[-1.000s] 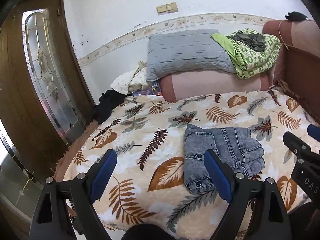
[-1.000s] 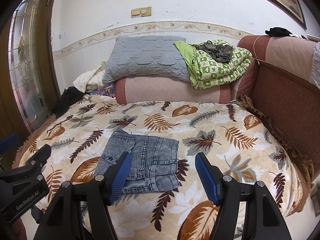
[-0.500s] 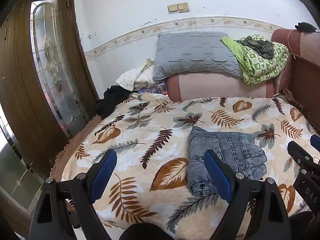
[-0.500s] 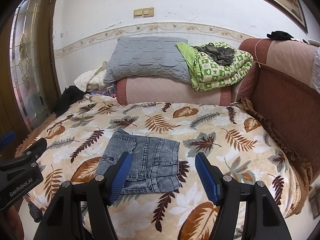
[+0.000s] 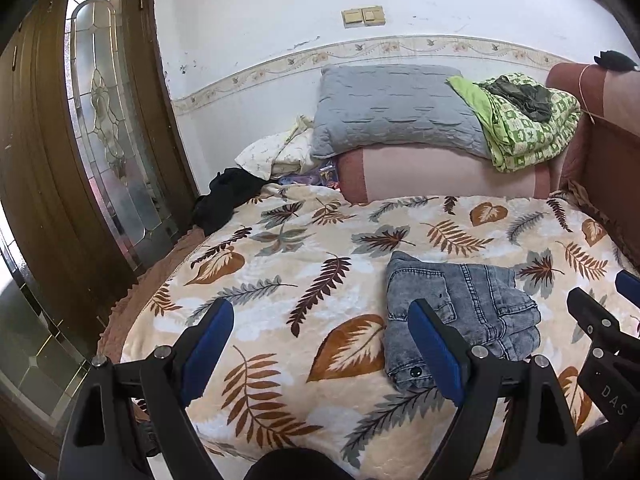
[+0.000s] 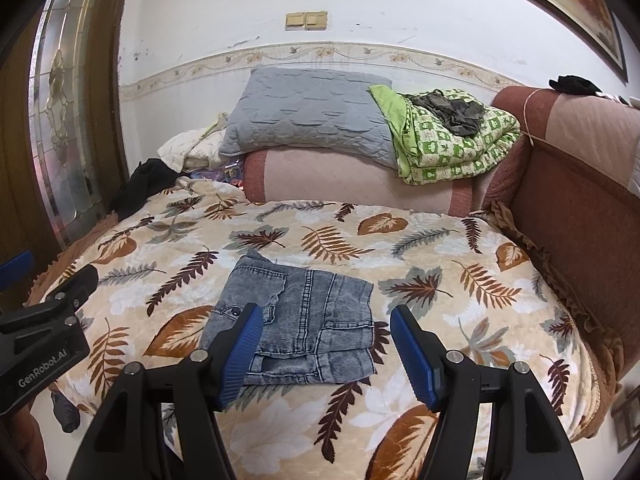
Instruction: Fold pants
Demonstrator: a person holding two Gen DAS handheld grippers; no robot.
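Observation:
Grey-blue denim pants (image 5: 456, 312) lie folded into a compact rectangle on the leaf-patterned blanket (image 5: 280, 280), also seen in the right wrist view as the pants (image 6: 304, 320). My left gripper (image 5: 320, 344) hovers above the blanket's near edge, open and empty; its right finger overlaps the pants' left side in the picture. My right gripper (image 6: 326, 344) is open too, held above the near part of the pants with nothing between its blue pads. Each gripper shows at the side of the other's view.
At the bed's far end a grey pillow (image 6: 308, 116) and a green patterned quilt (image 6: 448, 140) rest on a pink bolster (image 6: 352, 184). A wooden door with frosted glass (image 5: 108, 128) stands left; a reddish headboard (image 6: 580, 208) runs along the right. Dark clothes (image 5: 228, 196) lie at the far left corner.
Both views have rolled slightly and shifted a little; the pants lie where they were. Both grippers stay open at the same width.

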